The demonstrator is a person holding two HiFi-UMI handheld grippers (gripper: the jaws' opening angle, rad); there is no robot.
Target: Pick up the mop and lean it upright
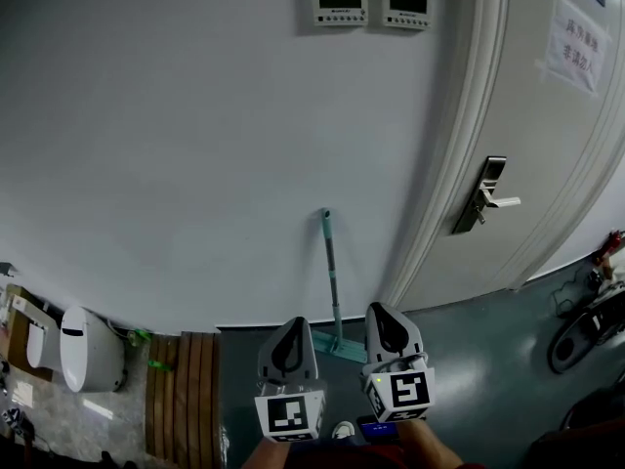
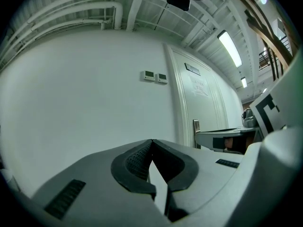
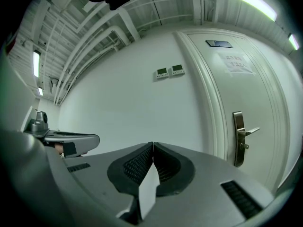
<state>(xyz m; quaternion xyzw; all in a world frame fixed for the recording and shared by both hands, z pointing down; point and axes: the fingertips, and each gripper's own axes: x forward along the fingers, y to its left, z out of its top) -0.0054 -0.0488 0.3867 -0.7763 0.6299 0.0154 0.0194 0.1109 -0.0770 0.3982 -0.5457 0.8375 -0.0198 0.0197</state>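
While the mop (image 1: 330, 267) stands upright with its pale green handle leaning against the white wall (image 1: 176, 115), its flat head sits on the grey floor (image 1: 469, 360) at the wall's foot, just left of the door frame. In the head view that mop head shows between the two sets of tongs, partly hidden behind them.

Neither gripper has hold of it. The left tongs (image 1: 291, 328) are pressed together tip to tip, and the left gripper view confirms it: dark ribbed pads meeting at the front (image 2: 151, 141), nothing between them, only bare wall beyond. The right tongs (image 1: 386, 313) are the same, closed with nothing in them (image 3: 153, 144). Both point level at the wall, side by side, each with its marker cube facing up toward the head camera. Each gripper view catches the other gripper at its edge.

Moving outward, the white door (image 1: 547, 145) fills the right side, with a metal lever handle (image 1: 488, 198) and a paper notice (image 1: 576, 42) taped high on it. Two small control panels (image 1: 371, 3) hang side by side on the wall above the mop. Off to the left, a slatted wooden panel (image 1: 186, 389) lies on the floor, and beyond it sits a rounded white fixture (image 1: 88, 350).
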